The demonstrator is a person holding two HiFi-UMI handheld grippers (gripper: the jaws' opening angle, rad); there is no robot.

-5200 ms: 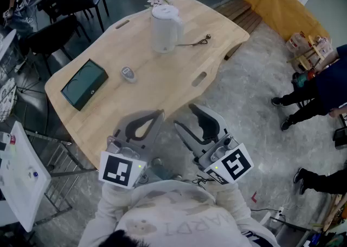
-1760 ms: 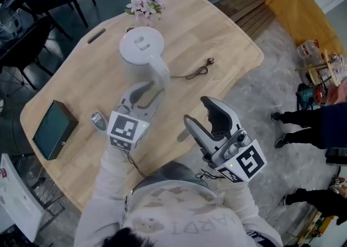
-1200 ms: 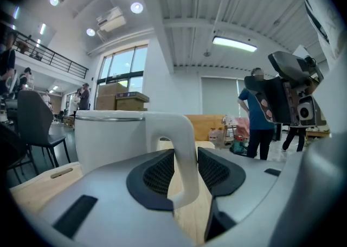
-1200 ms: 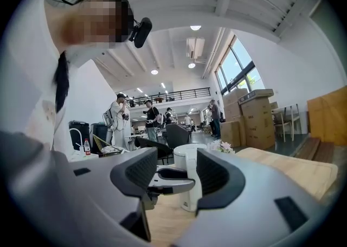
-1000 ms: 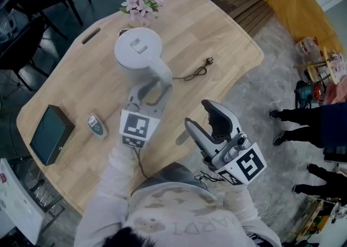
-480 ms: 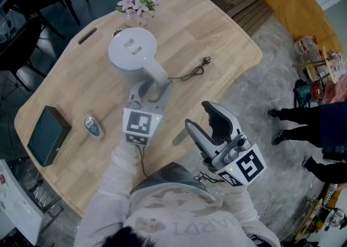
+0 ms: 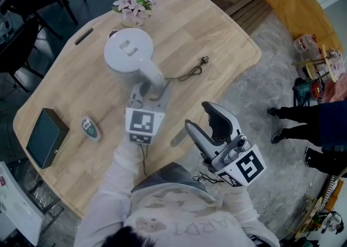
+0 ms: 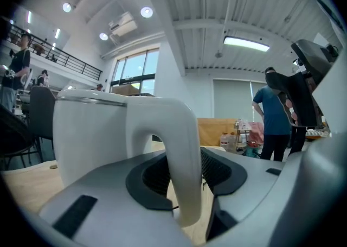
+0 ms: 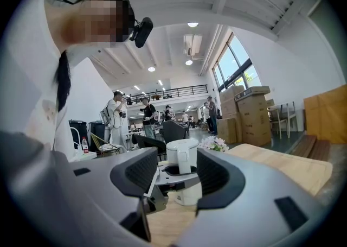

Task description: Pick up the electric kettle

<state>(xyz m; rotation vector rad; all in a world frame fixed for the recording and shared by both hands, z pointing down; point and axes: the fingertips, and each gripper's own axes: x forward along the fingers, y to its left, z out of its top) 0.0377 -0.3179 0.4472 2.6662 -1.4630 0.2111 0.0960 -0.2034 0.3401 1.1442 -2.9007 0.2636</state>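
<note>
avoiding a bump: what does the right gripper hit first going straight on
Likely the left gripper, dead ahead between the jaws of the right gripper, with the electric kettle just behind it; depth is unclear.

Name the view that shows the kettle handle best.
Left gripper view: the kettle handle fills the centre, between the jaws. The head view shows it from above, partly under the left claw; the right gripper view shows it small and distant.
</note>
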